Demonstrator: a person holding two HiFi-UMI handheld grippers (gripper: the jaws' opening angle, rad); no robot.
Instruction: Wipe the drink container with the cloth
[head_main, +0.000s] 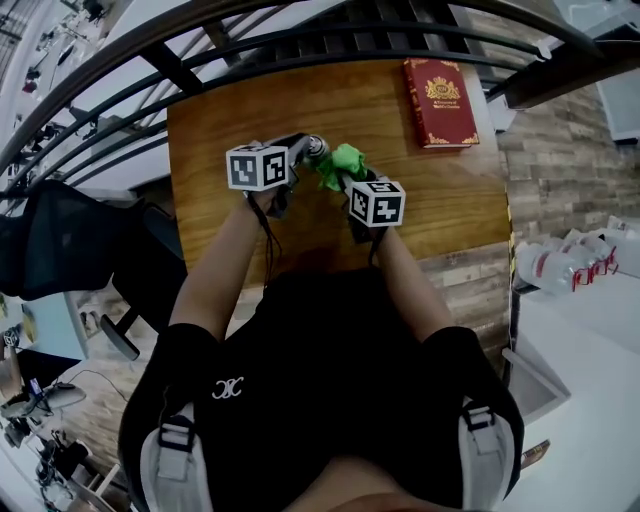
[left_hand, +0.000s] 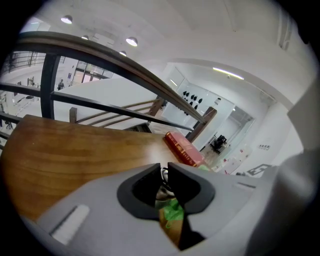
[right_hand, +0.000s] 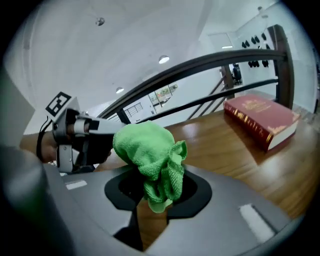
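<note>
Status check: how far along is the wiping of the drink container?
Done: the left gripper is shut on the drink container, and the right gripper is shut on the green cloth. In hand: the bunched cloth sits right at the container, over the wooden table. Left: the wiping itself; how much is already wiped cannot be told.

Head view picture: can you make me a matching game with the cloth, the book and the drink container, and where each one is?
Things:
1. cloth
2. book
3. drink container

Places:
A. lying flat at the far right corner of the table
B. between the fingers of the left gripper
C. pinched in the fingers of the right gripper

Pairs: 1-C, 2-A, 3-B
</note>
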